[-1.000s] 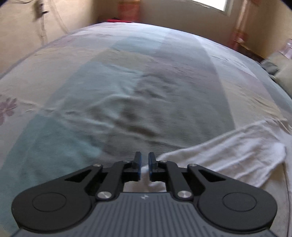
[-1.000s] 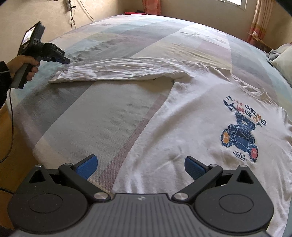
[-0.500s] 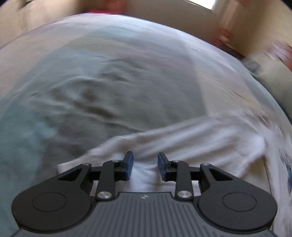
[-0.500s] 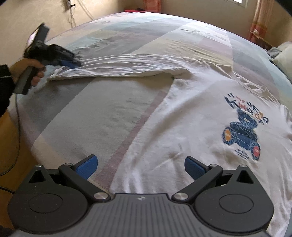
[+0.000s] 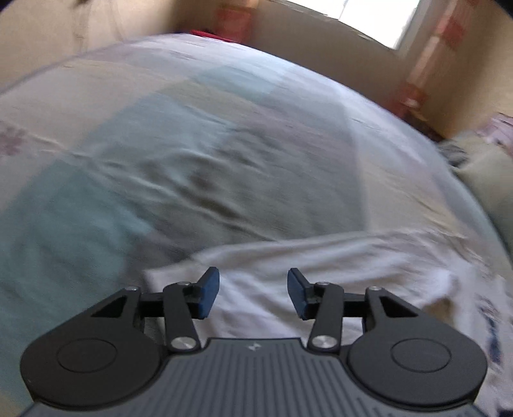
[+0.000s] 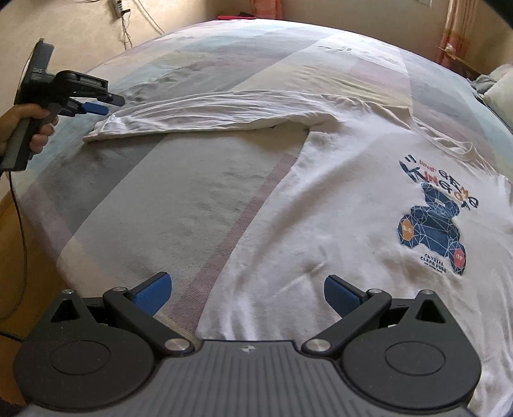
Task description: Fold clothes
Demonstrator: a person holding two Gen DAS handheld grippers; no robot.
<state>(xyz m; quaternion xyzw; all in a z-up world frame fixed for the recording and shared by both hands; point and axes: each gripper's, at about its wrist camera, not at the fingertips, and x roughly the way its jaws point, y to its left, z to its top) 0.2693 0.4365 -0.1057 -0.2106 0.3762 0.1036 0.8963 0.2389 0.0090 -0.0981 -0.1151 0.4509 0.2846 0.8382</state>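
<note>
Both grippers were seen unclamped: left gripper just opening above the sleeve (nothing gripped), right gripper wide; the sleeve's wrinkles could be folded in.

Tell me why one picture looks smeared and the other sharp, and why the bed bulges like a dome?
Left wrist view: motion blur smears the patchwork bedspread and white long-sleeved shirt, while the camera's own left gripper stays crisp; the window glares white. Right wrist view: sharp, evenly lit. Both: fisheye lenses curve the flat bed.
</note>
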